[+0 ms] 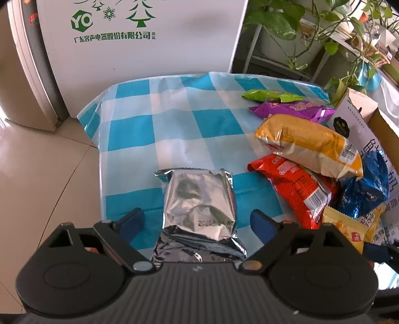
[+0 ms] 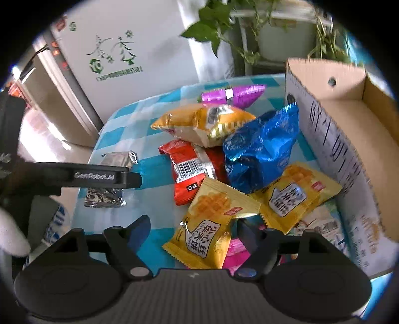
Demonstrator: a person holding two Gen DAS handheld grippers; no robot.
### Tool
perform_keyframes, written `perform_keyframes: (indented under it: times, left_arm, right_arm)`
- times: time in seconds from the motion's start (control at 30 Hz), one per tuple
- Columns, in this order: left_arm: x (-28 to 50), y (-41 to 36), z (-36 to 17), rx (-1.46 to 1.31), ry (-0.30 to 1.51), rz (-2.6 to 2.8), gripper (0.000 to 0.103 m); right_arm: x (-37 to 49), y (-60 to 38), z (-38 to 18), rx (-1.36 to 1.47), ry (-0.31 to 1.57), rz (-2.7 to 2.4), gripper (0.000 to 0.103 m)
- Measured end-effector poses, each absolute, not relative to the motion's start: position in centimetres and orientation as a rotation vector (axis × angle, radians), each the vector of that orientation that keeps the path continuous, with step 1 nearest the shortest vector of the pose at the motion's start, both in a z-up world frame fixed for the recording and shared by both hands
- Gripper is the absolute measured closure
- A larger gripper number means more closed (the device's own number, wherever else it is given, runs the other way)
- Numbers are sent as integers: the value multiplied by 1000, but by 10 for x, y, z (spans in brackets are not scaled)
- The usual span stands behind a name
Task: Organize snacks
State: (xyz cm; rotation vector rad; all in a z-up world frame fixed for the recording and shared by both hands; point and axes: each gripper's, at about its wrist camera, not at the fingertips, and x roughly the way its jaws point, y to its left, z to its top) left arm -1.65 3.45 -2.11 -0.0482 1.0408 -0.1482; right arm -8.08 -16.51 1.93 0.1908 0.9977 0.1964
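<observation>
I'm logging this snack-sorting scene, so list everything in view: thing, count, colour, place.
silver packet: 1, silver, alone at table's left, between the left fingers
waffle packets: 2, yellow, near edge by the box
red packet: 1, red, under the orange bag
orange bag: 1, orange, atop the pile
blue bag: 1, blue, against the box
purple packet: 1, purple, far side
green packet: 1, green, far side
pink packet: 1, pink, partly hidden, near edge
box: 1, cardboard, right
tablecloth: 1, blue-white check
left gripper: open
right gripper: open

Beige tile floor (image 1: 37, 162), white fridge (image 1: 139, 57), potted vines (image 1: 311, 22)
</observation>
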Motion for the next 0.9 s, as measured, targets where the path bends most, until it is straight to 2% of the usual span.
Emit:
perform_keyframes:
  times: [0.1,0.33,0.5,0.77,0.9]
  left_arm:
    - [-16,35,-23,-60,1054,-135,2]
    - [-16,25,-30,32,1061,-93,0]
    - [-13,26,-30,18,1076,-77,0]
    - [-15,25,-30,22,1061,-74,0]
    - [-20,25,-26,24,1033,-66,11]
  right_arm:
    - [-76,-163,11,187,1018,162,21]
    - [-75,-141,5,65,1009,124,24]
    - [-76,-131,2,-8,986,84,36]
    - [-76,-139,2,21,973,74,45]
    - [-77,-146,4,59,978,92,47]
